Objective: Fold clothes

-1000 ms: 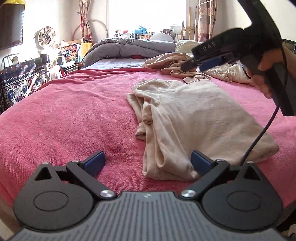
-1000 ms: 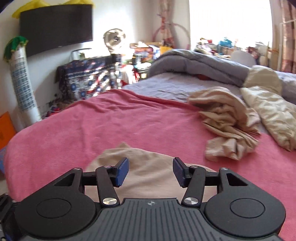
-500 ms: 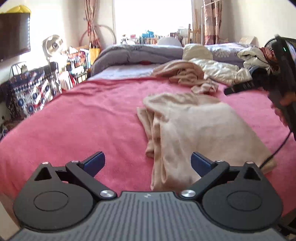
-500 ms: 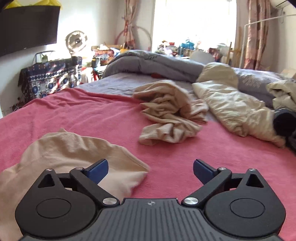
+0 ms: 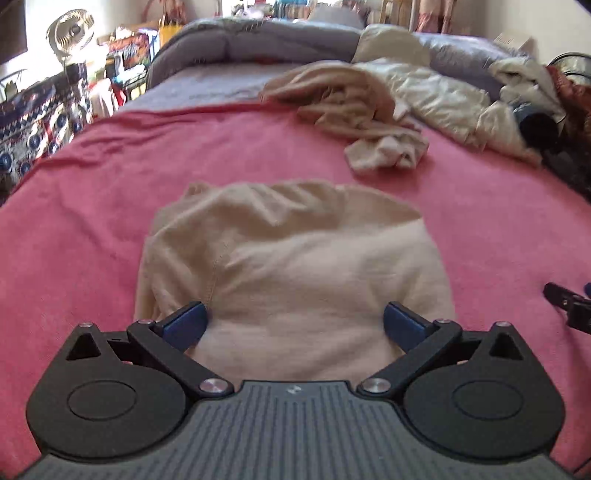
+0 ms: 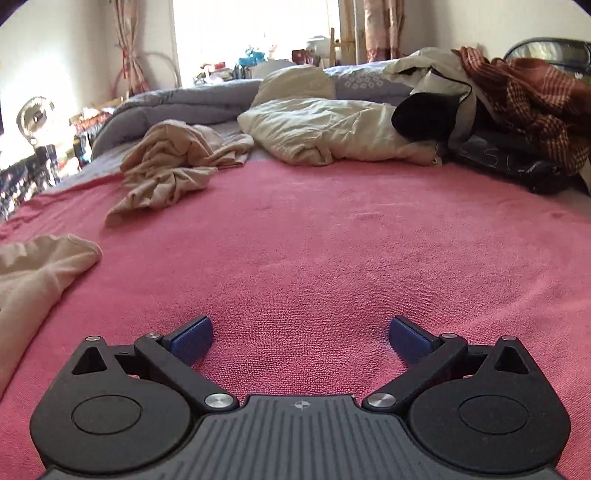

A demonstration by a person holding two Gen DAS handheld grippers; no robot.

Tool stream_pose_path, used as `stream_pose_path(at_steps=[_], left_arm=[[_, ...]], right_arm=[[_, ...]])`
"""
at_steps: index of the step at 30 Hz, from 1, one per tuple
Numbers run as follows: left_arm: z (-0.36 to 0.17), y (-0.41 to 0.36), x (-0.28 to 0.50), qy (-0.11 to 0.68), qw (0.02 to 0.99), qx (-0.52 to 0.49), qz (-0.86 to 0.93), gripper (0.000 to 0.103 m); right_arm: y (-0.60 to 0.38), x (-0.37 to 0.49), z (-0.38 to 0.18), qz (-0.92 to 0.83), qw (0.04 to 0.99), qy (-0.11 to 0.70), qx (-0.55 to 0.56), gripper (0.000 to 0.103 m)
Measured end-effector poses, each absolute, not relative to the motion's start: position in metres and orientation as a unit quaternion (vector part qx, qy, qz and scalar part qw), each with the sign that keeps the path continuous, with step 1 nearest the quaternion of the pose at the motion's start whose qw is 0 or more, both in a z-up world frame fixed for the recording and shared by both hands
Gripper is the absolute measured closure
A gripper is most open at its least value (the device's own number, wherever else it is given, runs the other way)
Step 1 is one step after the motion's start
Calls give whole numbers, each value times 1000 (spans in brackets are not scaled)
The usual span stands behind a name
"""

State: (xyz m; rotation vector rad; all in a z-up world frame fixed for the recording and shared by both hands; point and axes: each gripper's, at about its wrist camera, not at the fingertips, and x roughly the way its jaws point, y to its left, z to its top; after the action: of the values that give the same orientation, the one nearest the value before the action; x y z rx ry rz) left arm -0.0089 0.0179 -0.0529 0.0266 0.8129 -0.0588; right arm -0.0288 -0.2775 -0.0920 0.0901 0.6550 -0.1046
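Note:
A folded beige garment (image 5: pixel 295 273) lies flat on the pink blanket (image 5: pixel 92 206). My left gripper (image 5: pixel 295 325) is open just above its near edge, with the cloth between the blue pads, not gripped. My right gripper (image 6: pixel 301 336) is open and empty over bare pink blanket (image 6: pixel 332 240), to the right of the garment, whose corner shows at the left edge (image 6: pixel 40 266). The right gripper's tip shows at the right edge of the left wrist view (image 5: pixel 570 302). A crumpled beige garment (image 5: pixel 365 114) lies farther back; it also shows in the right wrist view (image 6: pixel 170 166).
Behind the pink blanket lie a grey duvet (image 5: pixel 258 40), a cream quilt (image 6: pixel 332 129) and a heap of dark and plaid clothes (image 6: pixel 517 103) at the back right. A fan (image 5: pixel 72 33) and patterned bags (image 5: pixel 33 122) stand left of the bed.
My left gripper moved right and forward until the folded garment's near edge lay between its fingers. My right gripper opened, swung away to the right and dropped low over the bare blanket.

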Motion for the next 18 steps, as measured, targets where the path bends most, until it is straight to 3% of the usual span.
stream_pose_path(at_steps=[18], left_arm=[[-64,14,-29,335,942,4,-4,0]], right_arm=[[-284,-32,-94,-46,946,316,55,0]])
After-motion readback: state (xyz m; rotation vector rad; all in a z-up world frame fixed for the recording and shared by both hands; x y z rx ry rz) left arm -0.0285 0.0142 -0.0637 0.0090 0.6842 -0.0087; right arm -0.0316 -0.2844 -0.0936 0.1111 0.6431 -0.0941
